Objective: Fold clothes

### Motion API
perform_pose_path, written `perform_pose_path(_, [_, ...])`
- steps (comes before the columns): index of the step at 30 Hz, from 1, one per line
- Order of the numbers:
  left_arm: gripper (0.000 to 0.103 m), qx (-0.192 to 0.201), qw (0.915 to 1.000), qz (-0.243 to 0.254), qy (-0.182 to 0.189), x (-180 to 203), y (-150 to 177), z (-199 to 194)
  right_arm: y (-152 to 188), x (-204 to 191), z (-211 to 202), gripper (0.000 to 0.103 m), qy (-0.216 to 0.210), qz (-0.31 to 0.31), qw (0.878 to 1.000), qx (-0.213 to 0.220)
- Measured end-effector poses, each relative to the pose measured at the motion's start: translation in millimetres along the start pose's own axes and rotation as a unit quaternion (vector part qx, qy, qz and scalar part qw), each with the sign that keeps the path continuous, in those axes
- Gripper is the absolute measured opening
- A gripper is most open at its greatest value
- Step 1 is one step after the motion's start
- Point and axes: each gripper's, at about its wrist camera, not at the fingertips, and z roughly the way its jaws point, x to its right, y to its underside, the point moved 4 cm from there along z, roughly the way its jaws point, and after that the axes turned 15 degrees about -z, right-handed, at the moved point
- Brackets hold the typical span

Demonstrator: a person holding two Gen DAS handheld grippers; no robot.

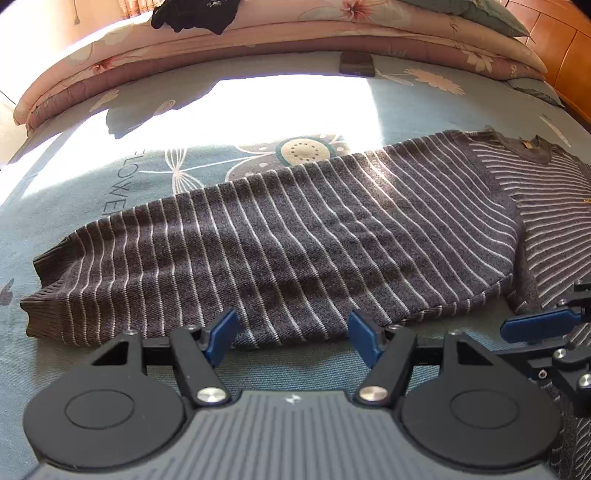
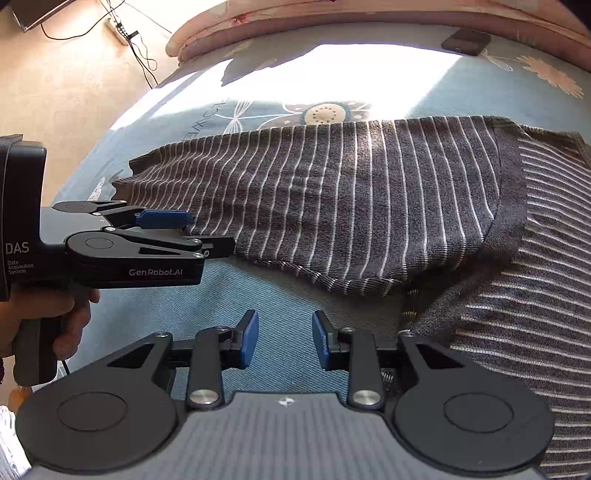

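A dark grey sweater with thin white stripes [image 1: 295, 236] lies flat on the blue bedsheet, its body folded over toward the collar [image 1: 528, 146] at the right. It also shows in the right wrist view [image 2: 351, 206]. My left gripper [image 1: 291, 338] is open and empty, its blue pads at the sweater's near edge. It also shows from the side in the right wrist view [image 2: 201, 234], at the sweater's near left edge. My right gripper [image 2: 284, 341] is open and empty over bare sheet, just short of the sweater's curved fold edge. One of its blue fingers [image 1: 539, 326] shows at the right of the left wrist view.
A folded pink floral quilt [image 1: 258, 40] runs along the far side of the bed. A dark phone [image 1: 356, 64] lies on the sheet near it. A black garment [image 1: 192, 13] sits on the quilt. A wooden headboard [image 1: 565, 59] is at far right. Floor and cables [image 2: 122, 40] lie left of the bed.
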Motion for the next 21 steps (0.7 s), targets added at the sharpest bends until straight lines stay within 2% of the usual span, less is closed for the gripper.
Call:
perform_pose_path(3, [0.067, 0.008, 0.9999, 0.013, 0.006, 10.5, -10.5, -2.3, -2.1, 13.7, -16.4, 0.039, 0.048, 0.018, 0.999, 0.014])
perform_pose_path(6, [0.067, 0.011, 0.9998, 0.008, 0.016, 22.4, -17.2, 2.0, 2.3, 43.5, -19.8, 0.044, 0.1, 0.042, 0.994, 0.004])
perform_pose_path(8, [0.067, 0.01, 0.9997, -0.001, 0.023, 29.0, -17.9, 4.4, 8.9, 56.4, -12.6, 0.044, 0.1, 0.064, 0.993, -0.005])
perform_pose_path(10, [0.067, 0.006, 0.9995, -0.01, 0.028, 35.1, -17.0, 6.0, 19.1, 56.2, 3.9, 0.045, 0.061, 0.081, 0.994, -0.031])
perform_pose_path(12, [0.067, 0.002, 0.9994, -0.011, 0.032, 41.6, -16.0, 4.7, 21.8, 41.5, 6.6, 0.057, 0.035, 0.07, 0.997, -0.029])
perform_pose_path(16, [0.067, 0.006, 0.9991, 0.011, 0.041, 62.2, -19.3, -6.9, 23.2, 19.1, -5.5, 0.059, -0.018, 0.059, 0.998, -0.026])
perform_pose_path(19, [0.067, 0.011, 0.9979, 0.031, 0.056, 90.0, -27.6, -18.5, 33.0, 34.4, -28.7, 0.059, 0.02, 0.067, 0.997, -0.02])
perform_pose_path(21, [0.068, 0.009, 0.9961, 0.037, 0.08, 116.1, -31.1, -24.7, 45.3, 59.2, -50.5, 0.059, 0.069, 0.083, 0.994, -0.02])
